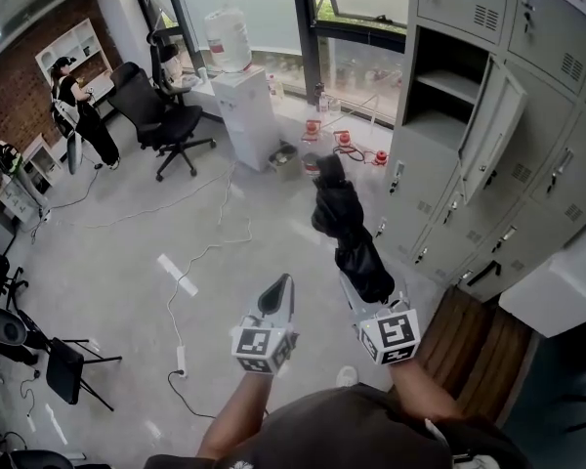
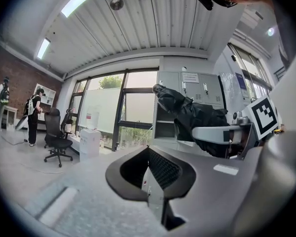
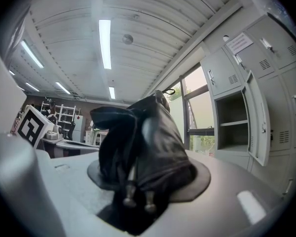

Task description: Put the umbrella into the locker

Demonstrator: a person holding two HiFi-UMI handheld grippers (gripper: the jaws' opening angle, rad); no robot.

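Person's wearing a dark short-sleeve tee (image 1: pixel 342 428). Left gripper (image 1: pixel 281 286) & right gripper (image 1: pixel 355 296) are showing pale grey bodies w/ black pads lining the jaws. Behind the jaws each is carrying a white cube w/ black square markers: left cube (image 1: pixel 264 345), right cube (image 1: pixel 391 335).

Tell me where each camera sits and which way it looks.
Head view: on the person's head, looking steeply down at the floor; shows both forearms, left gripper, right gripper holding the umbrella.
Left gripper view: on the left gripper, looking level along its closed fingers toward the windows; right gripper at right.
Right gripper view: on the right gripper, looking along fingers shut on the umbrella; open locker at right.
Shared: all show the umbrella.
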